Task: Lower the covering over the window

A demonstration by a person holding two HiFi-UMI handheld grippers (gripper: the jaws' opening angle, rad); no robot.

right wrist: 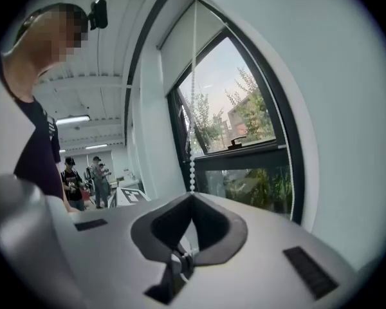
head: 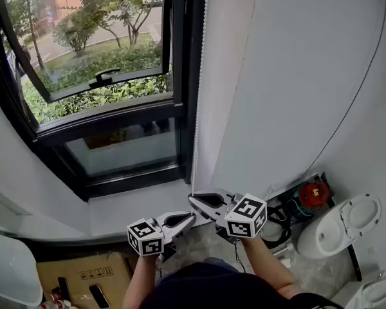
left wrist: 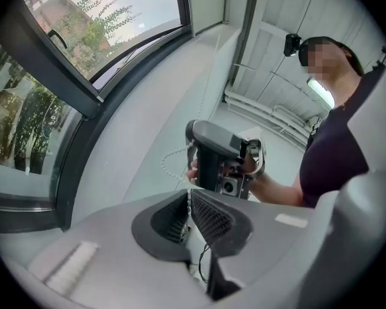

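A white bead chain (head: 198, 108) hangs down the right side of the black-framed window (head: 177, 111). In the head view my right gripper (head: 192, 199) is shut on the chain's lower end. My left gripper (head: 191, 217) is just below it, also shut. In the right gripper view the bead chain (right wrist: 193, 121) rises straight from the closed jaws of the right gripper (right wrist: 192, 197) toward the white blind (right wrist: 179, 50) at the window's top. In the left gripper view the left gripper (left wrist: 188, 197) has beads between its pads, a loop of the bead chain (left wrist: 169, 161) curves beyond, and the right gripper (left wrist: 220, 154) is ahead.
The window's upper sash (head: 83, 37) is tilted open, with a handle (head: 103, 77) on it. A white sill (head: 135, 205) runs below. On the floor are a cardboard box (head: 83, 274), a red object (head: 313, 194), cables and white fixtures (head: 344, 224). People (right wrist: 74, 176) stand far back in the room.
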